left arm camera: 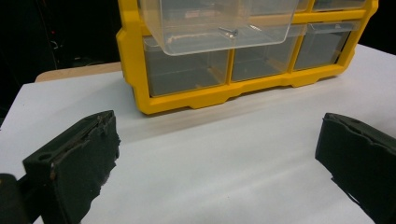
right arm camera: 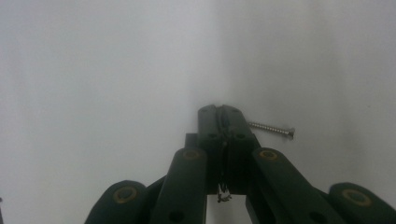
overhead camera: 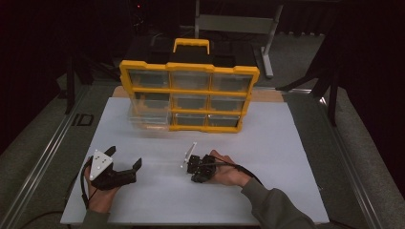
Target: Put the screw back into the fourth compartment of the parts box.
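Screw (right arm camera: 273, 129) lies level between the pressed-together jaws of the right gripper (right arm camera: 223, 116), its shank and head sticking out to the right above the white table (overhead camera: 286, 157). That gripper sits near the table's middle, held in the right hand (overhead camera: 227, 171). Toward the near left corner, the left gripper (overhead camera: 125, 159) has its jaws spread wide with nothing between them. At the far side stands a yellow organizer (overhead camera: 189, 86) of 9 clear drawers; its middle-left drawer (left arm camera: 219, 23) is pulled out, with a second screw (left arm camera: 228, 31) lying inside.
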Motion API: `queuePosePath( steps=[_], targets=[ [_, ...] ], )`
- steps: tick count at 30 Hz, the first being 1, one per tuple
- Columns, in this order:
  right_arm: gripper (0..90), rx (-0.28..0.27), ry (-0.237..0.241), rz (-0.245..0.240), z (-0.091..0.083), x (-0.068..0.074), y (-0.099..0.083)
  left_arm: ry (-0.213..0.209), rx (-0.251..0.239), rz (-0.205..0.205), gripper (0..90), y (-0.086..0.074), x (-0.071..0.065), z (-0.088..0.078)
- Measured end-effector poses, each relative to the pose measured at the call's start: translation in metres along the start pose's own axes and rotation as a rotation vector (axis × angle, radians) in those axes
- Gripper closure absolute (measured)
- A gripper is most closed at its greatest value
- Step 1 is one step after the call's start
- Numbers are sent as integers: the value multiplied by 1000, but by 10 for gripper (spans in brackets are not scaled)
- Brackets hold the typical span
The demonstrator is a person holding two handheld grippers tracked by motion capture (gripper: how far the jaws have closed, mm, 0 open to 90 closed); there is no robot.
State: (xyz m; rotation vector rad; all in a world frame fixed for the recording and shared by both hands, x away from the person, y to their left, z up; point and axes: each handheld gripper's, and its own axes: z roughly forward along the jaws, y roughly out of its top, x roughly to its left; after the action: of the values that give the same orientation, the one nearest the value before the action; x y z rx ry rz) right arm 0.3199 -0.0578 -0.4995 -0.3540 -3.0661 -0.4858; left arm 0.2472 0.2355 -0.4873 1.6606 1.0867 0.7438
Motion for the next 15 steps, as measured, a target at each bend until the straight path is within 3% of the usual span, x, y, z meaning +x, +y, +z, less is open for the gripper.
queuePosePath(
  steps=[7, 15],
  targets=[
    [881, 7, 7, 7, -3, -2, -2, 1, -1, -3, 3, 0, 0, 0],
    [881, -5, 0, 3, -21, -4, -2, -1, 0, -3, 3, 0, 0, 0]
  ],
)
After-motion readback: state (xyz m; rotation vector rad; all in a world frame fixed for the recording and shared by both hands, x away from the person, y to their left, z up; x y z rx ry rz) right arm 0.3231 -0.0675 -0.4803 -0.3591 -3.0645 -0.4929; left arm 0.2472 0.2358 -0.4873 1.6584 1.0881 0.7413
